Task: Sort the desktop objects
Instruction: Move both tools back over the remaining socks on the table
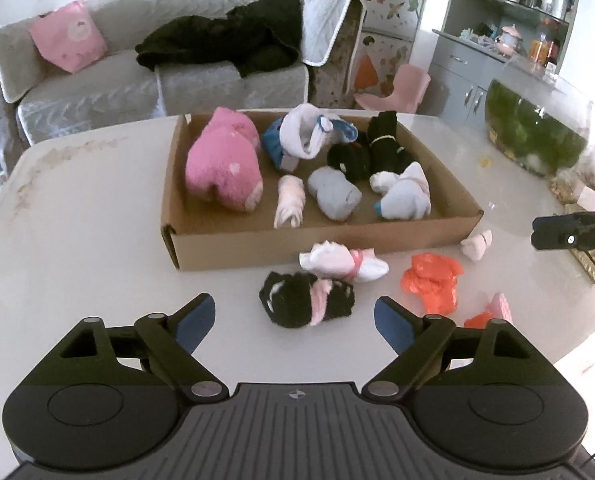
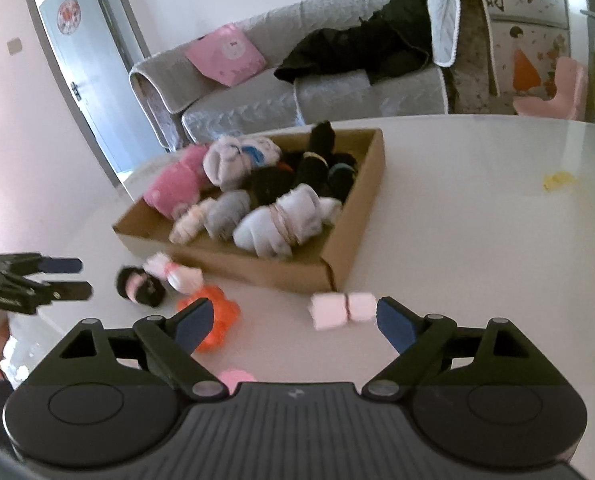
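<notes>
- Socks rolled into small bundles are the things to sort: most already lie in the shallow cardboard box (image 1: 317, 236) on the white tabletop (image 1: 77, 240), the rest on the bare surface just in front of it.
- Left claw (image 1: 295, 320) stands spread and empty, pointing at the black-and-pink sock bundle (image 1: 305, 299) lying near its blue pads; a white-and-pink sock bundle (image 1: 343, 262) rests just behind that, close to the box wall.
- Right claw (image 2: 293, 320) is likewise spread and empty, with a pale pink sock bundle (image 2: 343, 310) just ahead, near its right finger.
- Bundles look light, soft and squashy, unlikely to slip or break; I judge a pinch across the thick middle, at the band, safest.
- Crumpled orange plastic (image 1: 431, 280) looks flimsy.
</notes>
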Demonstrator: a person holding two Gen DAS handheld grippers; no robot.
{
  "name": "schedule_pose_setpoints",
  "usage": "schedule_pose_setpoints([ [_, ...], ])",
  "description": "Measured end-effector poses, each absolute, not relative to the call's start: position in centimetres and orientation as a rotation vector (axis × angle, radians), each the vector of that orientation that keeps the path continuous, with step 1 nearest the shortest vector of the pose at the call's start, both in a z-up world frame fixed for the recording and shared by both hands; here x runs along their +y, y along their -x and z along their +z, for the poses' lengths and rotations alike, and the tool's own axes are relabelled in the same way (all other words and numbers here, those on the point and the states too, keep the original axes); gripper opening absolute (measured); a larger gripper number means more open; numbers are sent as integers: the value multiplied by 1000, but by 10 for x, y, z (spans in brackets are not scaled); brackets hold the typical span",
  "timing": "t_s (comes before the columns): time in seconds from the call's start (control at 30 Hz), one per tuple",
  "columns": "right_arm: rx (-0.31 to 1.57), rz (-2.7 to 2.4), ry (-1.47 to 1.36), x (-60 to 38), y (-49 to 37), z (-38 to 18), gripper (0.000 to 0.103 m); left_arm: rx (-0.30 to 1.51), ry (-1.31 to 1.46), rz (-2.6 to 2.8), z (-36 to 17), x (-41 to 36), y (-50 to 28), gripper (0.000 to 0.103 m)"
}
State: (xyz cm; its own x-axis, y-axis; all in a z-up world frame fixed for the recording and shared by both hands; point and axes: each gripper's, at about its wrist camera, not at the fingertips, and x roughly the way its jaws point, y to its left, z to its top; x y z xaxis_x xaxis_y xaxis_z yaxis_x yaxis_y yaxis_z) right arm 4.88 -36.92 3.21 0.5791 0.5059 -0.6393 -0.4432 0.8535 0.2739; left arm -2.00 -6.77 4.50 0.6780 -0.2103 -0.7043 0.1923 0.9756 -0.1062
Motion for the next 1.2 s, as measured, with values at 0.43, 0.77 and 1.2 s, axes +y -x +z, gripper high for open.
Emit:
schedule_pose_setpoints([
  [0.43,779,519,-51,-373,-56,-8,87,805,59,-161,11,-78,15,91],
  [0.77,759,516,5,-366,-69,-19,88,791,38,-121,-2,-85,3,91],
  [1.2,736,492,104,-349,-66,-20,89,782,40,-124,-12,-92,-4,89],
])
